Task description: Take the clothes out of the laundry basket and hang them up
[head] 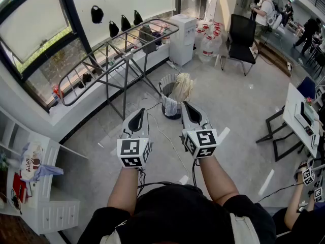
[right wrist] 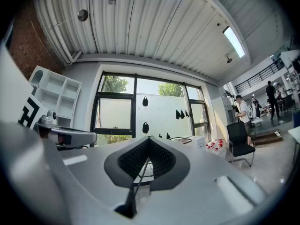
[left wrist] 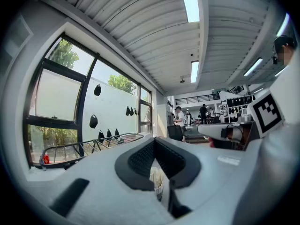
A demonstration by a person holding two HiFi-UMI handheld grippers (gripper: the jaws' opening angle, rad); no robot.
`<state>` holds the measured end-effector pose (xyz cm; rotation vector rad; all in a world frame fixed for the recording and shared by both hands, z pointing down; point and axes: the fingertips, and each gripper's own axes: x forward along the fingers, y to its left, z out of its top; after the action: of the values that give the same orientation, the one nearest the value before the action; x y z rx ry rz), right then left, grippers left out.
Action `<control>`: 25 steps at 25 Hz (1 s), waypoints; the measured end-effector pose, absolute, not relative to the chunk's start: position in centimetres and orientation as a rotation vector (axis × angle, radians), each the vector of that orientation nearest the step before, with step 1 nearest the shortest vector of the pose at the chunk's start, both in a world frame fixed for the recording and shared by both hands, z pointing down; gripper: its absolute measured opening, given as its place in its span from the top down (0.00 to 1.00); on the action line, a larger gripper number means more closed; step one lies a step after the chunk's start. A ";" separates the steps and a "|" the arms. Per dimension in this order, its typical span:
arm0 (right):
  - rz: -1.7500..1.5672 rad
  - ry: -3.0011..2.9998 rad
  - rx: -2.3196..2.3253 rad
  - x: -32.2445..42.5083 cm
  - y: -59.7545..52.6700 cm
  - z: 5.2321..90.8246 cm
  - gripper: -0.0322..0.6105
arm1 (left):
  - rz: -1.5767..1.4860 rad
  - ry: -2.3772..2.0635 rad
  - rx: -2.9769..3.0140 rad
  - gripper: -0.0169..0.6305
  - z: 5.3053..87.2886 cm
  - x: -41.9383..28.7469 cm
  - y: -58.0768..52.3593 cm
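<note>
- Head view looks steeply down on a grey floor [head: 228, 100], where we hold two grippers out in front of us.
- Our left gripper [head: 137, 115] is clenched with nothing in it. Its own view shows the black pads pressed together at the tip.
- Our right gripper [head: 188, 108] is clenched and empty too, held level beside the left with a small gap between them.
- Both point at the laundry basket [head: 166, 85], a mesh bin standing on the floor just beyond their tips. We judge they are lined up for a reach toward it.
- The clothes [head: 182, 87], a pale bundle, sit in the basket and rise above its rim, so they look easy to pinch from above.
- The drying rack [head: 122, 42] stands behind the basket by the window, near enough for a short carry. Its rails are mostly bare, with one dark cloth [head: 148, 38] near the far end.
- We judge the task barely begun: nothing is held, and the jaws would need to open before any grab.
- Other people [head: 264, 6] stand well apart at the far right, beyond a black chair [head: 241, 34].
</note>
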<state>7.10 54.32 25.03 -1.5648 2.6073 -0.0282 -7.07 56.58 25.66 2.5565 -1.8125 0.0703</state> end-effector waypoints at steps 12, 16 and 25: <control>-0.040 2.593 -1.592 10.9 54.1 25.6 0.93 | 0.057 -1.807 2.504 0.96 26.1 -4.0 56.0; -0.060 2.603 -1.581 12.8 53.6 26.2 0.93 | 0.061 -1.816 2.501 0.96 26.4 -2.1 55.5; -0.095 2.620 -1.534 14.8 51.6 26.9 0.93 | 0.064 -1.849 2.480 0.96 27.0 0.2 53.8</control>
<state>14.83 51.62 26.91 -1.5343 2.6195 -0.0955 0.19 53.85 27.04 2.4803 -1.8487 0.0636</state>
